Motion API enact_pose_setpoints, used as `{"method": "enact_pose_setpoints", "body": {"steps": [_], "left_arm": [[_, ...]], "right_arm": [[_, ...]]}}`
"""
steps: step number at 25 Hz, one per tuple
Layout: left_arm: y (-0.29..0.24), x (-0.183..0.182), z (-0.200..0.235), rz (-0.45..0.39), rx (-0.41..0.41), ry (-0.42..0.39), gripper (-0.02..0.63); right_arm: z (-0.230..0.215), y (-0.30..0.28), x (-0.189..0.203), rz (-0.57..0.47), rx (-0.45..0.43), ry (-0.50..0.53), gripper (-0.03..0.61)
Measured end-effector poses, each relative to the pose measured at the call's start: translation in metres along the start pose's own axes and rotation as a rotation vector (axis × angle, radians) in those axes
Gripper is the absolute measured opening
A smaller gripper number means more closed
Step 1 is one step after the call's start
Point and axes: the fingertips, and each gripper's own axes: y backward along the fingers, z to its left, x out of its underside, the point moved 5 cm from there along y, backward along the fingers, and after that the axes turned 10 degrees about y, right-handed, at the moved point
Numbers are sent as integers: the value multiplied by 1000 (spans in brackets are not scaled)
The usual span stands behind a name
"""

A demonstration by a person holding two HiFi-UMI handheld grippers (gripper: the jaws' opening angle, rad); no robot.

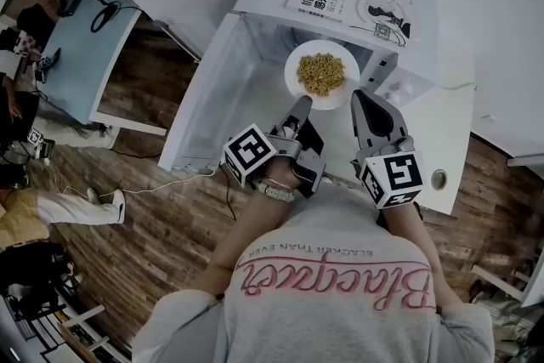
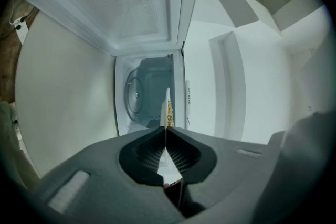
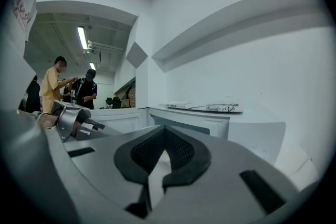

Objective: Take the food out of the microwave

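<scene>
A white plate [image 1: 321, 74] of yellow noodles [image 1: 320, 72] hangs level just in front of the open white microwave [image 1: 255, 55]. My left gripper [image 1: 302, 104] is shut on the plate's near rim. In the left gripper view the plate [image 2: 167, 105] runs edge-on out of the closed left gripper [image 2: 166, 127], with the noodles [image 2: 170, 114] on its right face and the microwave cavity with its turntable [image 2: 134, 95] behind. My right gripper [image 1: 361, 96] sits to the right of the plate, apart from it. In its own view the right gripper [image 3: 165, 131] is shut on nothing.
The microwave door [image 1: 217, 102] stands swung open to the left. A book [image 1: 353, 0] lies on top of the microwave. A white counter [image 1: 450, 140] runs to the right. A teal table [image 1: 85, 47] and people stand at the far left on the wooden floor.
</scene>
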Motion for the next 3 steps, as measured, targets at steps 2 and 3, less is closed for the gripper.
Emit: {"method": "enact_pose_setpoints", "body": {"steps": [2,3], "left_arm": [[1,0,1,2,-2,2,12],[1,0,1,3,-2,3,13]], "right_arm": [[1,1,0,-4,3,3,11],[1,1,0,-4,5,5,11]]}}
